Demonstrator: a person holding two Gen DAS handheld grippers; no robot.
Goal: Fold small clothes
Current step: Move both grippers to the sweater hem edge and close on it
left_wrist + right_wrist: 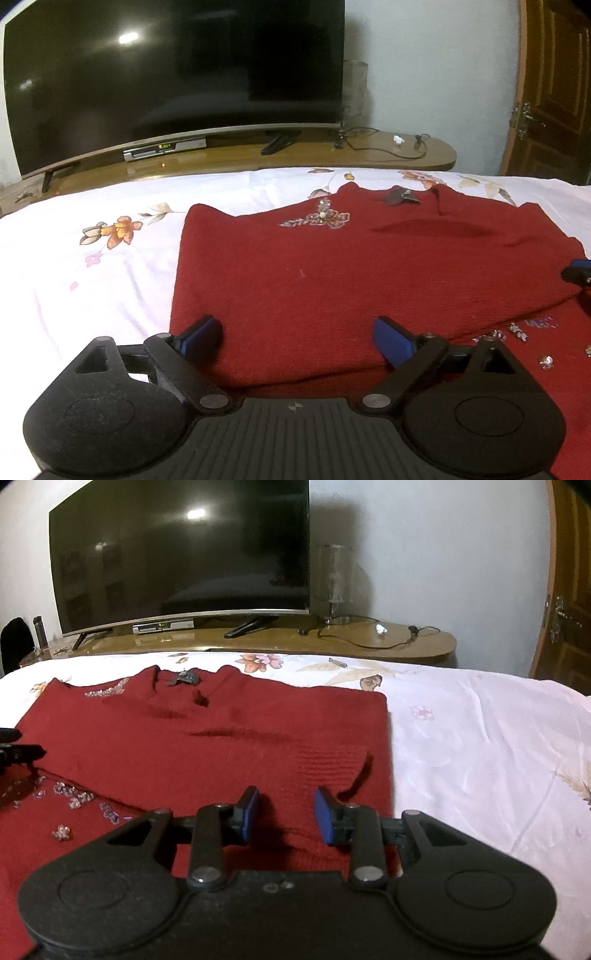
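Observation:
A dark red knitted sweater (pixel 332 273) with beaded decoration lies on a white floral bedsheet (pixel 92 280), its sleeves folded across the body. My left gripper (pixel 295 336) is open and empty, low over the sweater's near left part. In the right wrist view the sweater (pixel 207 738) lies left of centre, with a ribbed cuff (pixel 332 764) near its right edge. My right gripper (pixel 284 812) is open and empty just above the sweater near that cuff. The right gripper's tip shows at the right edge of the left wrist view (pixel 578 273).
Beyond the bed stands a wooden TV bench (pixel 406 642) with a large dark television (pixel 177 554), a set-top box (pixel 162 627), a glass lamp (pixel 334 587) and cables. A wooden door (pixel 569 590) is at the right. The bedsheet (pixel 480 746) extends right of the sweater.

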